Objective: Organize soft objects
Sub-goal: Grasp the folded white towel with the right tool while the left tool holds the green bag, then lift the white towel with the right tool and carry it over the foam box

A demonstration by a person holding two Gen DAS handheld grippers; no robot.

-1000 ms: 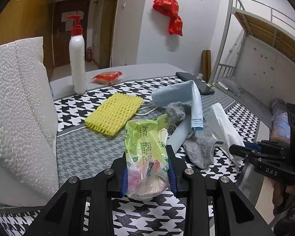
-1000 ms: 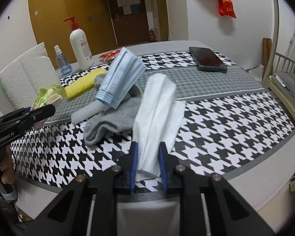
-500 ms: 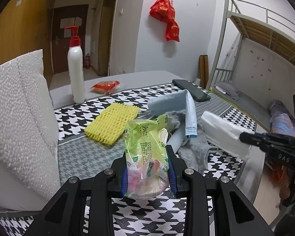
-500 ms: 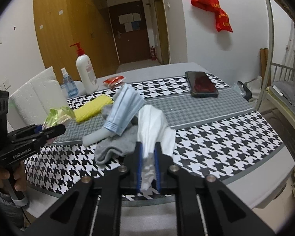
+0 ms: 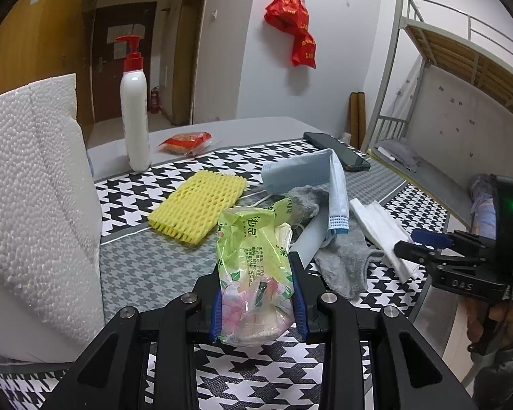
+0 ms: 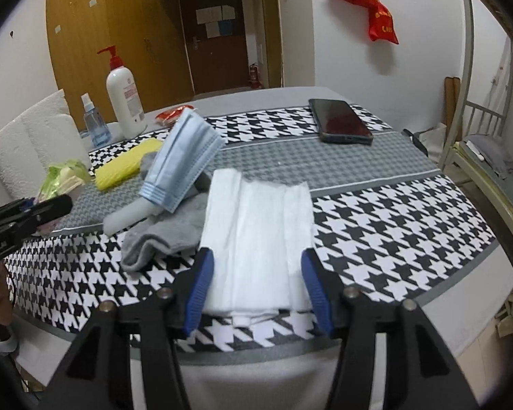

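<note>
Tabletop (image 6: 376, 167): green tissue pack (image 5: 253, 266), tool-clamped.

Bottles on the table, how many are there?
2. A white pump bottle with a red top stands at the far left, and a small blue spray bottle stands just left of it. Others may be hidden.

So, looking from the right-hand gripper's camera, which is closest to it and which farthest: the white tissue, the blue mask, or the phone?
1. White tissue: flat between the right gripper jaws.
2. Blue mask: farther back, left.
3. Phone: farthest, right.
</note>
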